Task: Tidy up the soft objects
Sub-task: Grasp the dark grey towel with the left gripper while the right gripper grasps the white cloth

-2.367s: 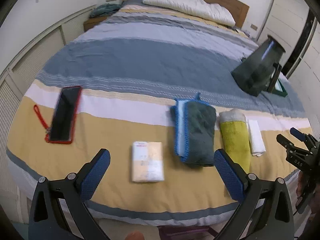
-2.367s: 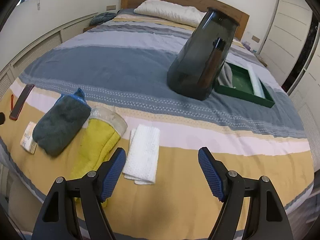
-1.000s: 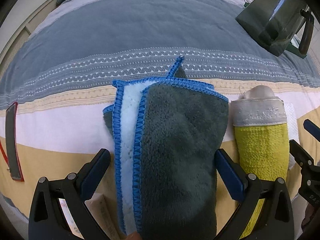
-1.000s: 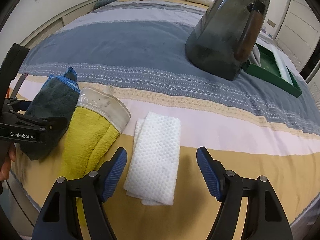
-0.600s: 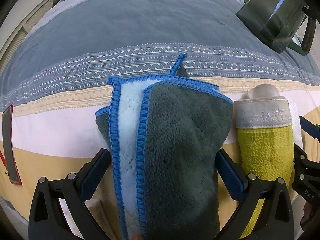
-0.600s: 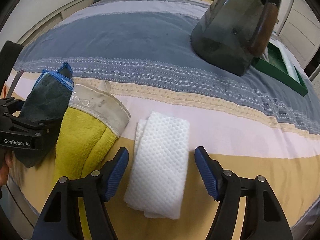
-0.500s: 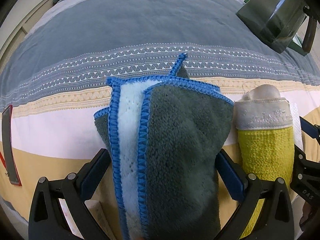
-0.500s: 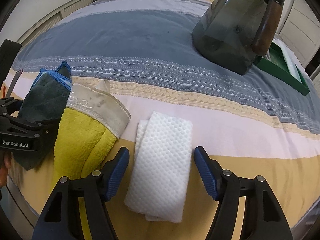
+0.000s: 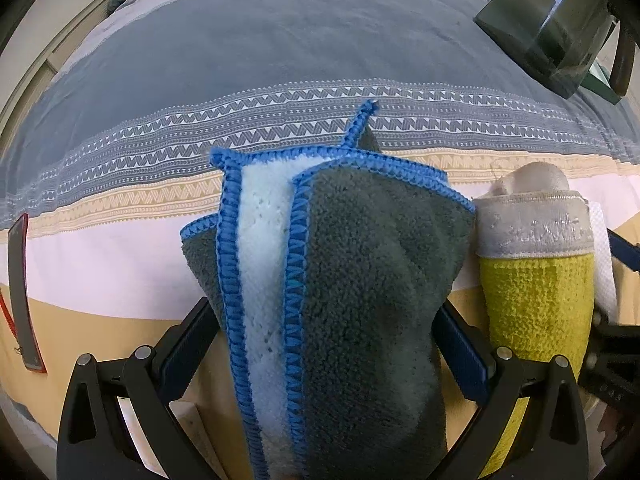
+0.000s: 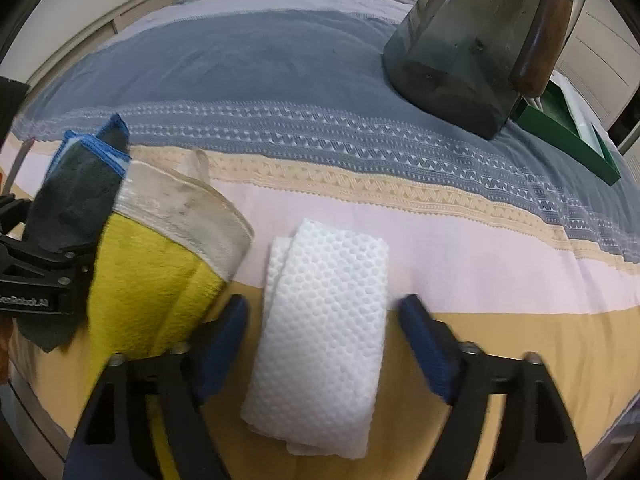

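Observation:
A folded grey towel with blue stitched edges [image 9: 360, 288] lies on the striped bed between the fingers of my left gripper [image 9: 320, 344], which is open around it; its pads look close to the towel's sides. It also shows in the right wrist view [image 10: 76, 196]. Right of it lies a yellow cloth with a pale band [image 9: 536, 280], also seen in the right wrist view [image 10: 152, 264]. A folded white waffle cloth [image 10: 324, 320] lies between the fingers of my open right gripper [image 10: 324, 320].
A dark grey container with a brown handle [image 10: 472, 40] stands on the bed at the back right, next to a green tray [image 10: 572, 136]. A phone in a red case [image 9: 20, 292] lies at the left. A small packet [image 9: 192, 432] lies under my left gripper.
Both grippers have come down closer to the bed. The left one now straddles the grey towel and the right one straddles the white cloth. The left jaws have narrowed slightly.

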The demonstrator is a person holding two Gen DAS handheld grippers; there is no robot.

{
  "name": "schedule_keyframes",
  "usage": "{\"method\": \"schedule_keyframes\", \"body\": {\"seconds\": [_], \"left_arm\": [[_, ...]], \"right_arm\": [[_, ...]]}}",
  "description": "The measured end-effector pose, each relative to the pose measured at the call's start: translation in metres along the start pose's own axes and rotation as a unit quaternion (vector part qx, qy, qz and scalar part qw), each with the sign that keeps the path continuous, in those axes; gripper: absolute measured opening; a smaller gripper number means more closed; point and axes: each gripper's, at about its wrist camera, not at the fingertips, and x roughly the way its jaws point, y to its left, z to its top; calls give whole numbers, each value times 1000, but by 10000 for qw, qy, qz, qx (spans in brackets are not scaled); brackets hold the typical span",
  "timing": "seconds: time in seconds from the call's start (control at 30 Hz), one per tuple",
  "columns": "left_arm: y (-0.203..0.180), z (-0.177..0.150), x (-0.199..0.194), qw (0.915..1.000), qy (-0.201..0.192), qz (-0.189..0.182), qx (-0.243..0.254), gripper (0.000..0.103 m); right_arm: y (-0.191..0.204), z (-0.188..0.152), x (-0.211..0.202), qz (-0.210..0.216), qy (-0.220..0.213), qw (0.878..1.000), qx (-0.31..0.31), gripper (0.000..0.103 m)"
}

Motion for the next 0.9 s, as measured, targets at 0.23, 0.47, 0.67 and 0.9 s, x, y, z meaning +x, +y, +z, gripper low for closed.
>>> {"method": "schedule_keyframes", "body": {"seconds": [0.23, 0.47, 0.67, 0.9], "left_arm": [[-4, 0, -1, 10000, 4, 26, 13, 100], [-8, 0, -2, 10000, 9, 28, 61, 94], [-16, 0, -7, 9999, -7, -12, 146, 79], [-33, -1, -16, 9993, -34, -152, 346, 44]], "right_arm": [[0, 3, 9, 37, 170, 9998, -24, 103], [-3, -3, -1, 105, 27, 9999, 32, 76], [-4, -1, -9, 111, -56, 9999, -12, 32], [-5, 1, -17, 250, -110, 9996, 51, 16]]}}
